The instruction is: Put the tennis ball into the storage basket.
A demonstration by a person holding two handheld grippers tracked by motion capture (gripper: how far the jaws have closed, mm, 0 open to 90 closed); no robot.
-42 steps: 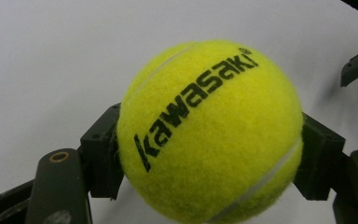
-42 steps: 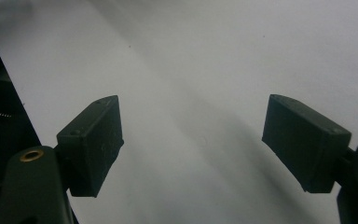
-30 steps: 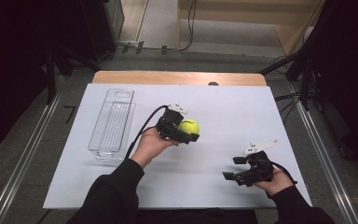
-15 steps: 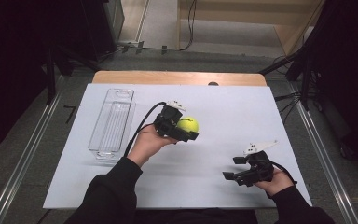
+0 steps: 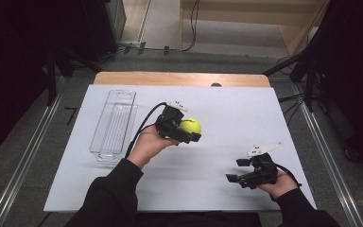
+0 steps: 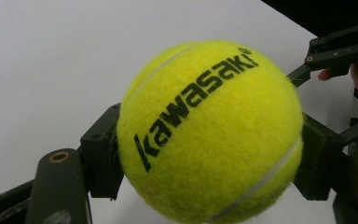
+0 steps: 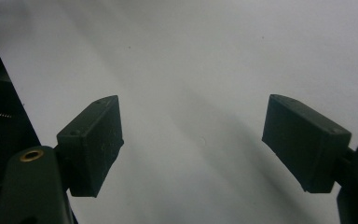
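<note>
A yellow tennis ball (image 5: 190, 126) with black "kawasaki" lettering (image 6: 209, 135) is clamped between the jaws of my left gripper (image 5: 189, 130), held a little above the middle of the white table. My left gripper (image 6: 209, 163) presses the ball from both sides. My right gripper (image 5: 236, 170) rests low near the table's front right, its jaws wide apart with nothing between them. In the right gripper view the right gripper (image 7: 205, 149) points down at bare white tabletop. The right gripper's black fingers (image 6: 331, 56) also appear at the top right of the left gripper view.
A clear plastic tray (image 5: 113, 124) lies lengthwise on the left part of the white table (image 5: 246, 113), left of the held ball. A wooden strip (image 5: 179, 79) runs along the far edge. Metal rails flank both sides of the table.
My left gripper and the ball have shifted slightly right and toward the far side. The right gripper has stayed put.
</note>
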